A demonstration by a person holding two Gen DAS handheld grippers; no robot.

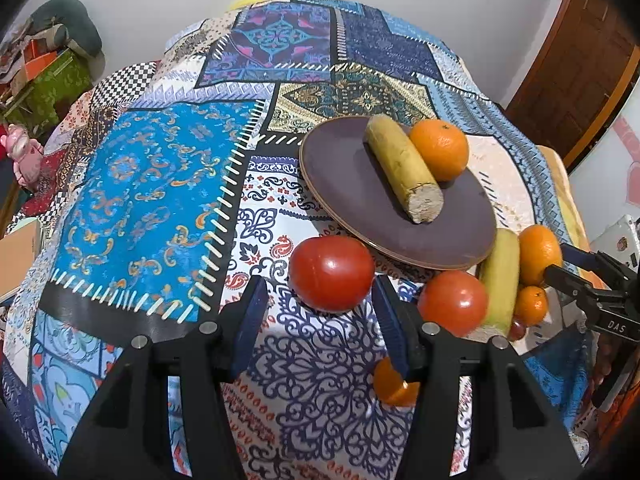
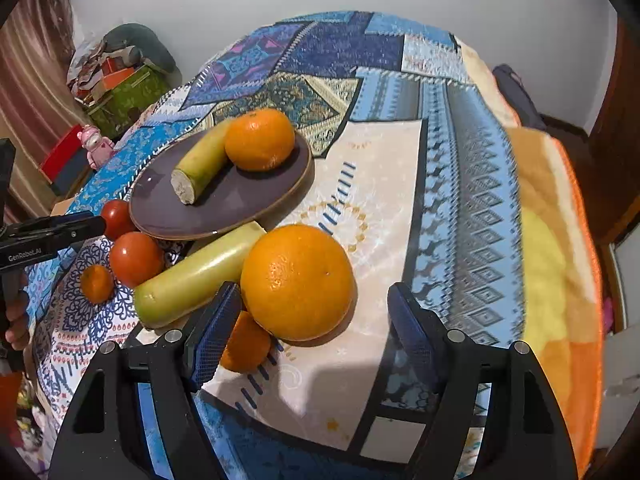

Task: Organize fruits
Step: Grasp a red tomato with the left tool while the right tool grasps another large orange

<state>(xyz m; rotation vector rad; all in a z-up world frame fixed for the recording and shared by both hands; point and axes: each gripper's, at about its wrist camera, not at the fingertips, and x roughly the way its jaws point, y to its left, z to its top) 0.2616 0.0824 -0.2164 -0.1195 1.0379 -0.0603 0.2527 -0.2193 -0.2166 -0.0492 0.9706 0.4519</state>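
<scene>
Left claw point(image 1: 320, 320) wide open, a red tomato point(image 1: 332, 274) just ahead between its tips, not pinched. Right claw point(image 2: 316, 328) wide open too, a big orange point(image 2: 297, 282) just ahead on the table point(image 2: 380, 152). Farther back, a purple plate point(image 2: 224, 200) with a banana point(image 2: 200, 166) and another orange point(image 2: 260, 140) touching.

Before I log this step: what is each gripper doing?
Left gripper: open, holding nothing, a tomato just ahead.
Right gripper: open, holding nothing, a big orange between its fingers.
</scene>
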